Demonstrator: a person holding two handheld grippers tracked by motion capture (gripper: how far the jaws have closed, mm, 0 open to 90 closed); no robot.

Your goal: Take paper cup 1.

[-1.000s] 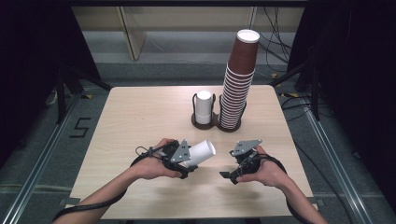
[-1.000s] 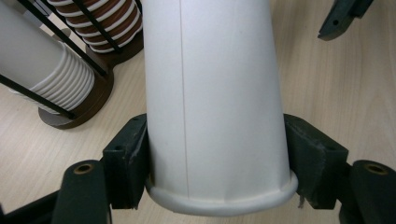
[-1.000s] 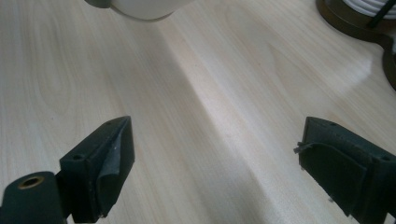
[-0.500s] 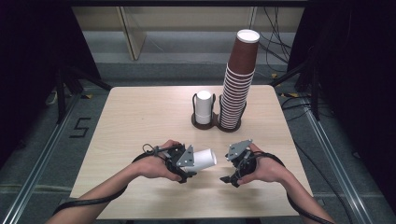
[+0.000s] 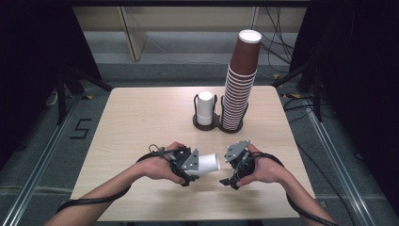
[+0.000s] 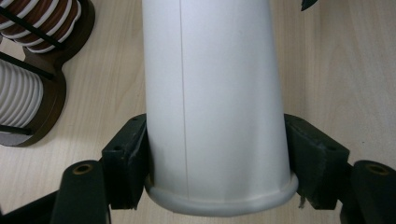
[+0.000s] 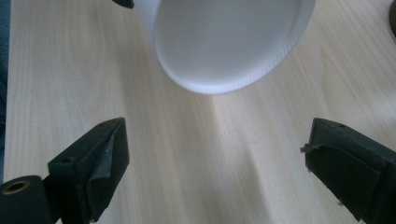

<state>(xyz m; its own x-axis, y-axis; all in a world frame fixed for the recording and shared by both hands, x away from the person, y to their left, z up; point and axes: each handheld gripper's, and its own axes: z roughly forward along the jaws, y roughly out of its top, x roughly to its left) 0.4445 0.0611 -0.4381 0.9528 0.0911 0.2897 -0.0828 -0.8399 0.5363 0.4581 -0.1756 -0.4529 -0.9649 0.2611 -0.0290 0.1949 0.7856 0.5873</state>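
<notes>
A white paper cup [image 5: 207, 165] lies sideways above the table's front middle, with my left gripper [image 5: 187, 165] shut on it near its rolled rim [image 6: 219, 198]. In the left gripper view the cup [image 6: 210, 88] fills the gap and both pads [image 6: 128, 158] press its sides. The cup's closed base [image 7: 224, 42] points at my right gripper [image 7: 219, 149], whose jaws stand wide open around bare tabletop just short of it. From above, the right gripper [image 5: 234, 173] is a small gap to the right of the cup.
A dark two-ring holder [image 5: 207, 124] stands at the back middle of the wooden table [image 5: 141, 122]. It holds a short white cup stack [image 5: 205, 107] and a tall brown cup stack [image 5: 240, 84]. Cables lie on the floor beyond.
Both hands have drifted slightly toward the table's front edge. The right gripper has moved left, closer to the cup's base. The left gripper's hold on the cup is unchanged.
</notes>
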